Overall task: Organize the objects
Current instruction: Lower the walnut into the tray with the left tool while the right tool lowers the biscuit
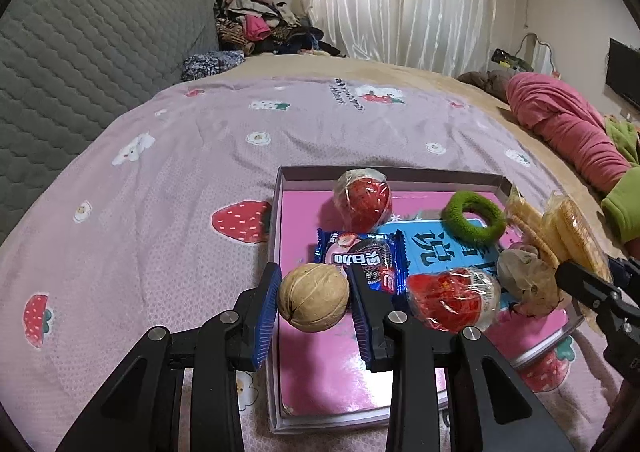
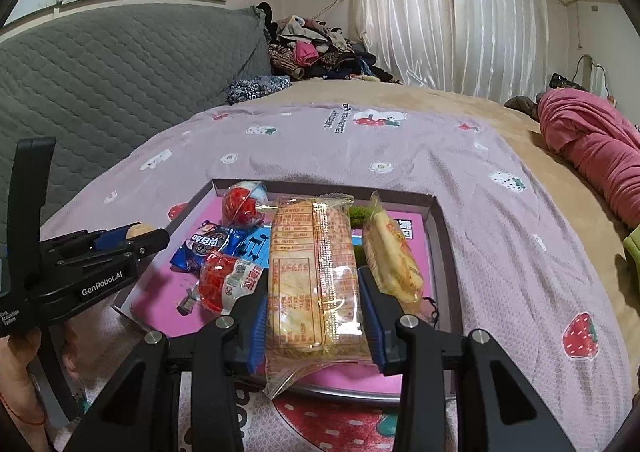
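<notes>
Two loads are in our claws: the left gripper (image 1: 314,298) is clamped on a walnut (image 1: 313,297), the right gripper (image 2: 314,306) on a cracker packet (image 2: 312,276), both above the pink-floored box (image 1: 328,380). We judge this the placing step; next, lower and release each onto bare floor.

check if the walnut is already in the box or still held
Still held: the walnut sits clamped between the left gripper's blue pads, over the box.
</notes>
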Action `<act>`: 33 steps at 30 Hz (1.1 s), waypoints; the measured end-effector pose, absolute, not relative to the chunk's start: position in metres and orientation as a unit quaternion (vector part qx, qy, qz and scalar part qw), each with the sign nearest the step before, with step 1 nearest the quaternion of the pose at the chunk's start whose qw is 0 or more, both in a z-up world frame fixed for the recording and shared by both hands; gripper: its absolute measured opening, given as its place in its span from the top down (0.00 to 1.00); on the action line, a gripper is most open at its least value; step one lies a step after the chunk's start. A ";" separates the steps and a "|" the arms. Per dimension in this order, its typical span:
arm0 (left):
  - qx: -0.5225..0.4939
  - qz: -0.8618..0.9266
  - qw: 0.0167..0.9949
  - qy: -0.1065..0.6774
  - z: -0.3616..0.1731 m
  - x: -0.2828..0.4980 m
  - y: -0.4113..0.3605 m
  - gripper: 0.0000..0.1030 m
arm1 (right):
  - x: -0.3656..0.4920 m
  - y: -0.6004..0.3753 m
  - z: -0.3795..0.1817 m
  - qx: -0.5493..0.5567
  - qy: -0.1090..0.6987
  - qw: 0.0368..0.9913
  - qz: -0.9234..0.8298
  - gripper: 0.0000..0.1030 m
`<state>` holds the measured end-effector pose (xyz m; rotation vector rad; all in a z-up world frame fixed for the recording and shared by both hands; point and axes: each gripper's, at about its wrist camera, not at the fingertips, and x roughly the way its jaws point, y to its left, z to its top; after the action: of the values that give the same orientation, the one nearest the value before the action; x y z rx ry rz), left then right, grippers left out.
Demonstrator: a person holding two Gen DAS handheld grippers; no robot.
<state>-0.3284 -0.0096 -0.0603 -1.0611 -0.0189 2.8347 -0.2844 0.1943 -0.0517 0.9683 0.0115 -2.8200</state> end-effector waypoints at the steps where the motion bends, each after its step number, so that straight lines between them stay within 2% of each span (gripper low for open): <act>1: -0.351 0.935 0.057 -0.006 -0.061 -0.329 -0.010 0.66 | -0.286 0.193 -0.054 0.327 0.005 0.080 -0.942 0.61; 33: -0.380 0.923 0.060 0.018 -0.094 -0.342 0.004 0.66 | -0.307 0.180 -0.098 0.379 0.033 0.071 -0.922 0.60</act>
<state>-0.3424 0.0044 -0.0936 -1.1516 0.0551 2.7932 -0.3071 0.1804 -0.0983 1.1407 0.0982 -2.7719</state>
